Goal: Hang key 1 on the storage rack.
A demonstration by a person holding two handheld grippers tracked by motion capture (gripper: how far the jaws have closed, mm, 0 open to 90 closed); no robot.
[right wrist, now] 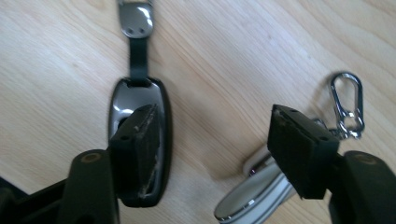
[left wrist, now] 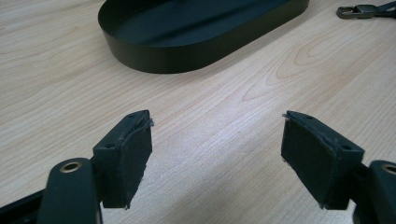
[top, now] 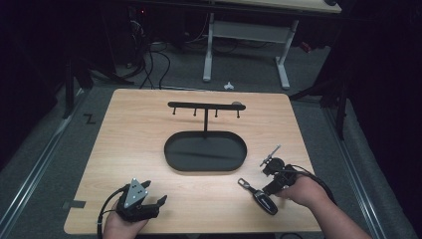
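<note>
Keys are the business at the bench's five o'clock corner, where the right tool (top: 276,180) hovers with its jaws spread wide and nothing between them, one pad low over the black key fob (right wrist: 140,135), the other over a white-and-chrome fob (right wrist: 254,198) with a silver carabiner clip (right wrist: 348,105) at its end; in the high view the black fob (top: 263,200) lies flat on the wood at about five o'clock from the oval tray (top: 205,151), well apart from it. To take it cleanly, I'd say centre both pads across the fob's narrow sides, not the strap (right wrist: 138,53) at twelve o'clock of it, come down until the tips nearly meet the wood, then close slowly so the smooth shell doesn't squirt out. The left tool (top: 142,200) waits at seven o'clock, jaws equally wide and empty, pads (left wrist: 135,154) apart above bare wood with the tray wall ahead. Behind the tray stands a black rack (top: 206,106) with small hooks, a likely home for a key. Light wood-grain bench (top: 129,144), matte and uncluttered; beyond it grey carpet, loose cables (top: 149,64) at eleven o'clock, a white desk frame (top: 246,45) at twelve, dark surroundings
</note>
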